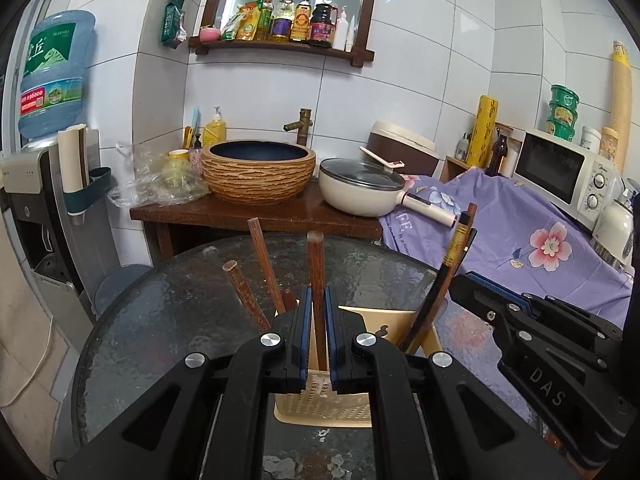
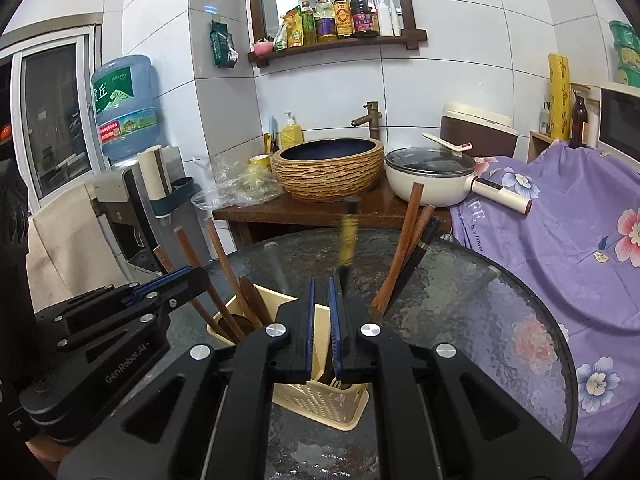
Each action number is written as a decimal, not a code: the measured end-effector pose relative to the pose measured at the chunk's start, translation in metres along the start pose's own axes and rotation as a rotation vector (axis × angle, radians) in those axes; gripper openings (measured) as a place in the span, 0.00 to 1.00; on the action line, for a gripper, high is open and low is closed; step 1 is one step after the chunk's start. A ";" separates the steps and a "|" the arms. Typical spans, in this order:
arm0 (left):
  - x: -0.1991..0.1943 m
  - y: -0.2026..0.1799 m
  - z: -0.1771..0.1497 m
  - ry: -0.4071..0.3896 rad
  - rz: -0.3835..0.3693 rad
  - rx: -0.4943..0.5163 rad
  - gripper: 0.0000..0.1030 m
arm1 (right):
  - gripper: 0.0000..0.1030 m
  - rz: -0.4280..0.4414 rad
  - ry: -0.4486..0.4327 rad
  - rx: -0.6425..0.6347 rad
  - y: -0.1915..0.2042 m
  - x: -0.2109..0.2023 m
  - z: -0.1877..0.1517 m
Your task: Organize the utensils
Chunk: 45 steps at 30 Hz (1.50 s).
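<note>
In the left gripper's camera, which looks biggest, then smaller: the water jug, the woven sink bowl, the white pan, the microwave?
1. Woven sink bowl
2. White pan and microwave: look alike
3. Water jug: the picture's curved edge makes this unsure

Utensil basket [image 1: 348,408] on round table [image 1: 160,320]; chopsticks [image 1: 256,276] upright inside; washbasin [image 1: 258,170], pot [image 1: 360,192] behind, possibly on counter.

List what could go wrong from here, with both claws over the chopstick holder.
1. The left claw pinches a brown chopstick among others leaning in the cream holder; lowering it crooked could jam it against them.
2. The right claw has a black chopstick with a gold band that looks blurred beside its pad; it may drop outside the holder.
3. The light holder stands on a glass table and could tip or slide if bumped.
</note>
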<state>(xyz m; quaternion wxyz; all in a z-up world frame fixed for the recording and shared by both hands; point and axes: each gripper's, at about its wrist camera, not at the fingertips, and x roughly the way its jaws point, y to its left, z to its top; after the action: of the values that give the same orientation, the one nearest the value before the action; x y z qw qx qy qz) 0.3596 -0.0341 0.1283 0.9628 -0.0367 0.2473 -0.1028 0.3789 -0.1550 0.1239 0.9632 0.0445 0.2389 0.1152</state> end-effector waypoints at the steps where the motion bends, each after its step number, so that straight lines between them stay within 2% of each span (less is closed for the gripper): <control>1: -0.002 0.000 0.000 -0.003 -0.002 0.004 0.09 | 0.08 0.000 -0.002 0.002 -0.001 -0.002 -0.001; 2: -0.006 0.000 0.000 -0.010 -0.006 0.009 0.15 | 0.10 0.001 -0.003 0.001 -0.002 -0.004 -0.002; 4: -0.014 0.000 -0.002 -0.027 -0.015 0.010 0.31 | 0.23 0.001 -0.010 -0.001 -0.004 -0.010 -0.005; 5: -0.021 0.001 -0.005 -0.044 -0.018 0.012 0.44 | 0.44 -0.001 -0.016 0.001 -0.005 -0.013 -0.007; 6: -0.026 0.001 -0.007 -0.060 -0.017 0.016 0.55 | 0.60 -0.009 -0.029 0.007 -0.007 -0.019 -0.010; 10: -0.051 0.002 -0.029 -0.141 0.038 0.055 0.73 | 0.64 -0.049 -0.091 -0.012 -0.011 -0.046 -0.024; 12: -0.061 0.005 -0.043 -0.160 0.045 0.057 0.81 | 0.75 -0.068 -0.111 -0.038 -0.011 -0.058 -0.034; 14: -0.069 0.009 -0.057 -0.167 0.048 0.050 0.87 | 0.78 -0.090 -0.136 -0.062 -0.011 -0.069 -0.047; 15: -0.073 0.011 -0.063 -0.168 0.050 0.045 0.89 | 0.83 -0.099 -0.142 -0.076 -0.010 -0.075 -0.056; 21: -0.091 0.018 -0.101 -0.155 0.078 0.052 0.94 | 0.94 -0.113 -0.148 -0.096 -0.004 -0.103 -0.112; 25: -0.102 0.019 -0.125 -0.122 0.055 0.042 0.94 | 0.94 -0.135 -0.156 -0.100 0.004 -0.118 -0.150; 29: -0.119 0.018 -0.156 -0.135 0.064 0.052 0.94 | 0.94 -0.134 -0.190 -0.077 0.006 -0.134 -0.181; 32: -0.130 0.017 -0.179 -0.121 0.057 0.043 0.94 | 0.94 -0.093 -0.205 -0.056 0.007 -0.151 -0.204; 36: -0.150 0.014 -0.208 -0.145 0.044 0.050 0.94 | 0.94 -0.074 -0.215 -0.076 0.021 -0.176 -0.224; 40: -0.176 0.012 -0.238 -0.171 0.137 0.032 0.94 | 0.94 -0.061 -0.231 -0.101 0.038 -0.201 -0.247; 45: -0.202 0.020 -0.264 -0.181 0.142 -0.010 0.94 | 0.94 -0.053 -0.267 -0.086 0.047 -0.234 -0.284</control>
<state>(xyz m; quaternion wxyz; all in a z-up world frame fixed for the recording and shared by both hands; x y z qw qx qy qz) 0.0623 0.0243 -0.0105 0.9858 -0.0330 0.1619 -0.0295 0.0347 -0.1572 -0.0148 0.9901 0.0118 0.1043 0.0930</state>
